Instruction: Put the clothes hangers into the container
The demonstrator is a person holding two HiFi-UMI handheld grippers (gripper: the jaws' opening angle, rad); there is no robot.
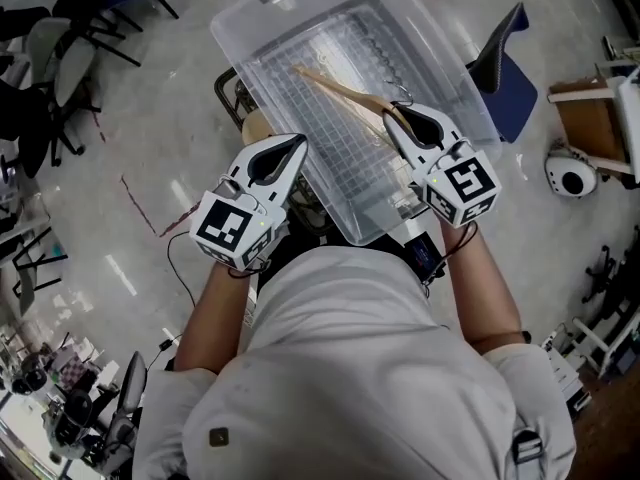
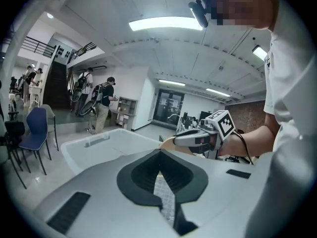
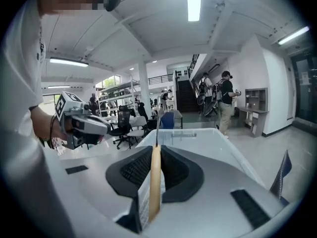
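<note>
Hanger [image 1: 340,91] clamped in R gripper [image 1: 393,115], over container [image 1: 240,18].

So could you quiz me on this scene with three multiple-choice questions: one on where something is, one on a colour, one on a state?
1. Where is the pale wooden clothes hanger?
A) on the floor
B) in the right tongs, over the clear plastic container
C) hung on a rail

2. What colour is the chair seat beside the container?
A) red
B) blue
C) yellow

3. How are the left tongs?
A) wide open
B) gripping a hanger
C) shut, empty

Answers:
1 B: the wood sits between the right tongs' pads.
2 B: the seat by the container's corner is blue.
3 C: the tips meet with nothing between.
</note>
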